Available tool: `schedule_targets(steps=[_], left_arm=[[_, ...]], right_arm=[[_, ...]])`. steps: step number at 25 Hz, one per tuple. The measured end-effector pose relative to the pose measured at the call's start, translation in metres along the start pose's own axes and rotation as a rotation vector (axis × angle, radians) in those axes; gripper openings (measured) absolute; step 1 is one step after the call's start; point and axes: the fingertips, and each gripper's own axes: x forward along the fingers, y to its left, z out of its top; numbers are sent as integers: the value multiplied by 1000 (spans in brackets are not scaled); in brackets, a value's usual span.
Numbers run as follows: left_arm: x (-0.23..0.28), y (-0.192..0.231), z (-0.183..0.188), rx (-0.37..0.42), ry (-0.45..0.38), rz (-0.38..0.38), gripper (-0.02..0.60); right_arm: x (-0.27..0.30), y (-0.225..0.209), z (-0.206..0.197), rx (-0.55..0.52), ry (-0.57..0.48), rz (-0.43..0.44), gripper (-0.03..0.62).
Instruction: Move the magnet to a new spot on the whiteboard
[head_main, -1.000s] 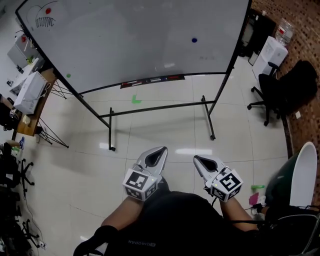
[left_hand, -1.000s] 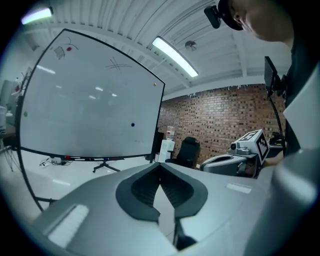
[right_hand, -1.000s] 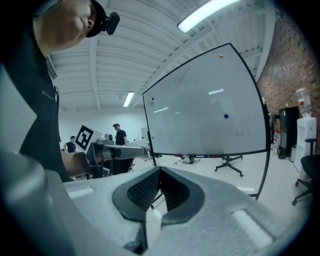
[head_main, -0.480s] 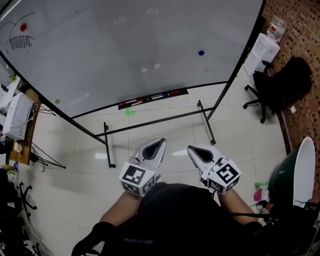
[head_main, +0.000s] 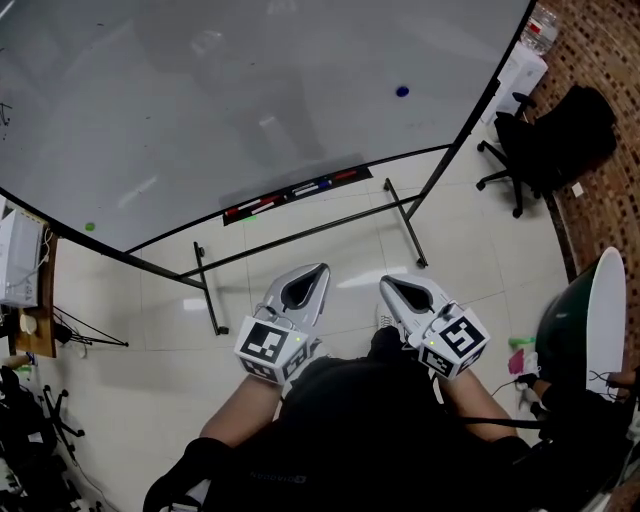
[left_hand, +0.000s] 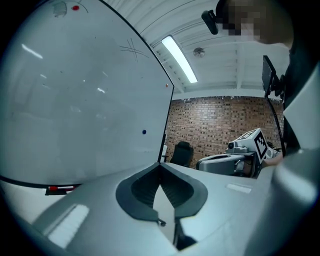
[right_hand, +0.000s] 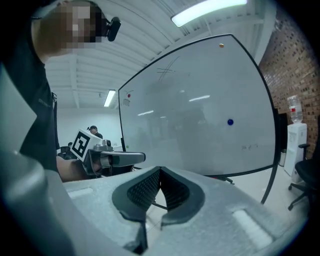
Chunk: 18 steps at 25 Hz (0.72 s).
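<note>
From the head view, my left gripper (head_main: 318, 272) and right gripper (head_main: 386, 284) sit side by side close to my body, both pointing at the whiteboard (head_main: 230, 90), well short of it. The blue magnet (head_main: 402, 91) clings to the board's upper right, nearer my right side, so I judge the right gripper should take it. In the left gripper view, my left jaws are pressed together with nothing between them, and the magnet shows as a small dot near the board's right edge. In the right gripper view, my right jaws are likewise clenched and empty, with the magnet up and to the right of them. To do this well, I should step closer, spread the right jaws before arriving, and come at the magnet squarely.
</note>
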Motion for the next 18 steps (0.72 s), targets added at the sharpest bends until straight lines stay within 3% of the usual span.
schedule_targets(steps=[6,14,18], left_arm=[[19,19,11,7,-15,46,14],[66,38,45,34,-70,157,14],[95,48,48,47,-80,209,14]], right_arm=[[21,-38,18,-52,-21,-13,6],[57,-147,74,-229,-80,-76,6],[83,-200,94,-304,-79,-81,36]])
